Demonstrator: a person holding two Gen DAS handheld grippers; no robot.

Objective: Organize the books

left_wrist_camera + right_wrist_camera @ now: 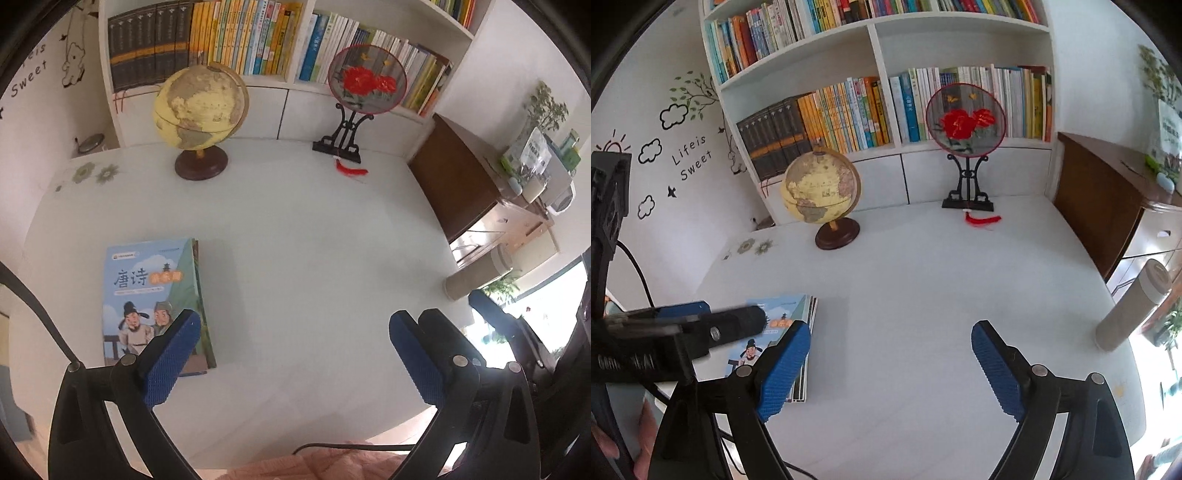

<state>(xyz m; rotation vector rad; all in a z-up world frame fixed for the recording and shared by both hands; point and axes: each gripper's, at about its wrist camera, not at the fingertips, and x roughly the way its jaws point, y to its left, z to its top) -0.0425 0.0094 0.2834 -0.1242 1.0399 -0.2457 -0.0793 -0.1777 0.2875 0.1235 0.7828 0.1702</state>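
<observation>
The left gripper [295, 325] stands wide apart at the bottom of its own view, blue pads facing each other with only bare white table [303, 240] between them; nothing is held. Its left pad [173, 354] overlaps the lower right corner of the stack of books [147, 295] in the picture, though whether it touches cannot be told. The stack lies flat at the lower left of the frame, a blue illustrated cover on top, its right edge and the edges of the books beneath showing.

The right gripper [890, 354] is likewise spread open and empty, low in its own view. The same stack [790, 332] sits just left of its left pad, partly hidden by the left gripper's black body [683, 336], which crosses in from the left edge.

Beyond both, the middle of the table is open. Along the far edge stand a globe [201, 110] at upper centre-left and a round fan on a black stand [365, 79] to its right, a red tassel [351, 171] lying by the stand's base. Behind them rises the bookshelf [882, 122], packed with upright books. At the right edge a brown cabinet [1097, 199] adjoins the table's right side, and a pale cylindrical bottle [1130, 306] stands near the table's right rim.
</observation>
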